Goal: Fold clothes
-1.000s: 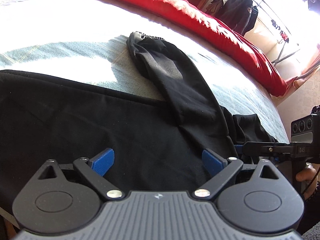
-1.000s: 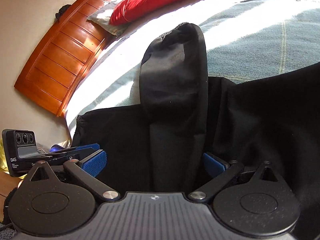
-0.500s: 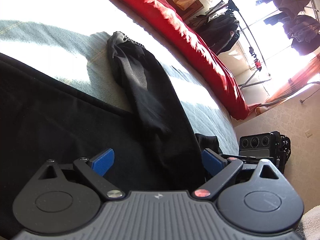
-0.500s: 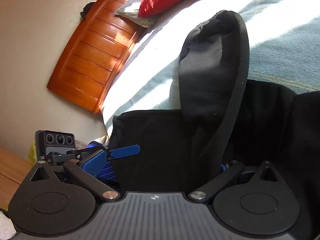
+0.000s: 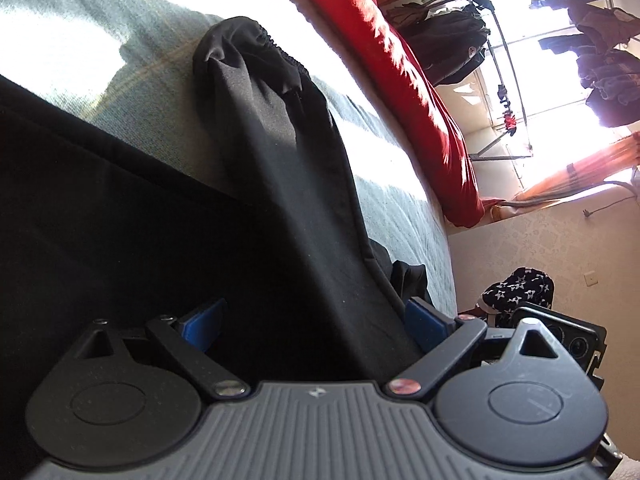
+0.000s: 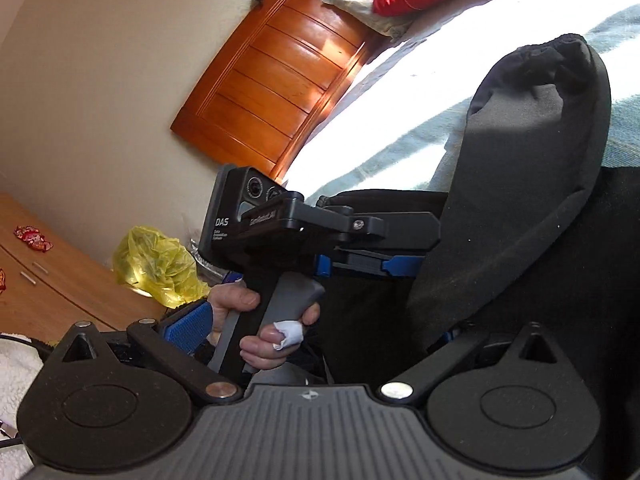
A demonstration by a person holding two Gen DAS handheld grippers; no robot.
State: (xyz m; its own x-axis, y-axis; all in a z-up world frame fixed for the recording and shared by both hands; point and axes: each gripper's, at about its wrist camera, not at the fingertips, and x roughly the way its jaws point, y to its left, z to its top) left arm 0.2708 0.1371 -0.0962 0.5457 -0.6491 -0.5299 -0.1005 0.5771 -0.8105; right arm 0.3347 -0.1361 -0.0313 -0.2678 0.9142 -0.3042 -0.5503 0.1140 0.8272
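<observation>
Since a second ago you have lifted the black sleeve (image 5: 288,184) off the bed (image 5: 100,92) and both cameras have tipped up, so it now rises steeply where it lay flat before. Your left tool (image 5: 316,320) has its blue pads set wide, with the base of the sleeve running down between them; you cannot tell from this view whether the pads press the cloth. In your right tool (image 6: 316,328) the left blue pad shows clear, but the right one is buried behind the cloth, so its hold cannot be told either. From the right view, your left hand (image 6: 260,328) grips the other tool's handle, one finger wrapped in white. The sleeve is matte black, creased, with a gathered elastic cuff (image 5: 256,36) at its far end. Its body (image 5: 120,220) spreads dark over the grey-green bed. Beyond lies a red blanket (image 5: 420,92).
</observation>
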